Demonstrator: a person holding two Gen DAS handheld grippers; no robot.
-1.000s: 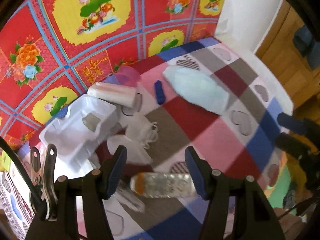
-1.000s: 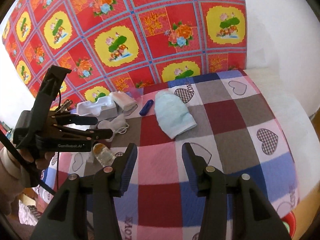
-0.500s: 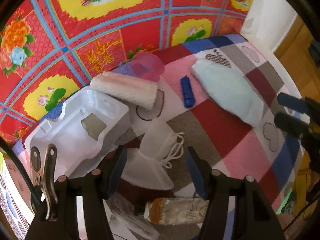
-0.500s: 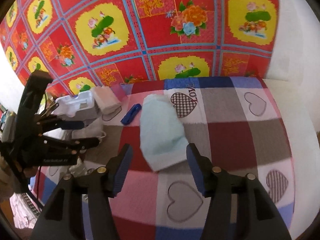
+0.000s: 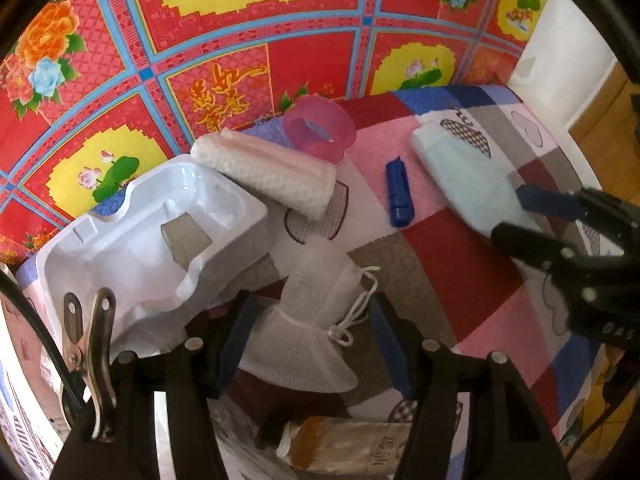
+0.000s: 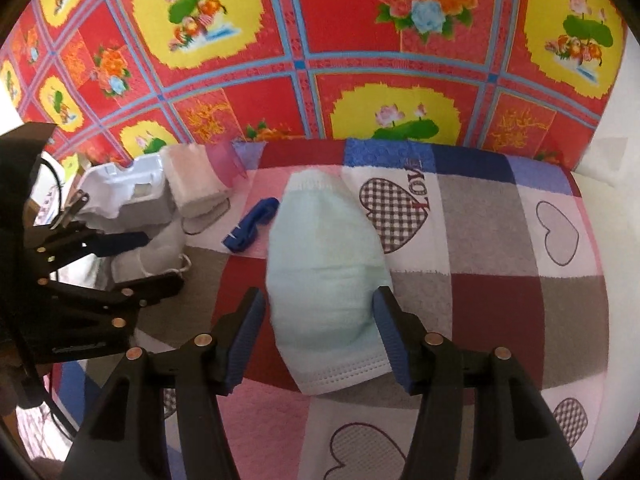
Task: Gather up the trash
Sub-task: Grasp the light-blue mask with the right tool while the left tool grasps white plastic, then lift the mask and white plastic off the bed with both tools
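My left gripper (image 5: 312, 340) is open, its fingers on either side of a white face mask (image 5: 308, 320) with ear loops on the checked cloth. My right gripper (image 6: 320, 336) is open around the near end of a pale blue face mask (image 6: 324, 272); it also shows in the left wrist view (image 5: 464, 180). A blue clip (image 5: 398, 192) lies between the two masks. A white moulded plastic tray (image 5: 132, 256), a rolled white-pink towel (image 5: 268, 172), a pink plastic piece (image 5: 320, 132) and a squashed clear bottle (image 5: 360, 448) lie around the left gripper.
The table is covered by a checked heart-pattern cloth (image 6: 496, 264). A red and yellow floral sheet (image 6: 320, 52) rises behind it. The table's right edge (image 5: 576, 152) drops to a wooden floor. A metal clip (image 5: 92, 344) hangs at the left gripper's side.
Both grippers have moved forward and down. The left now straddles the white mask, with the bottle passing beneath it. The right now straddles the pale blue mask.
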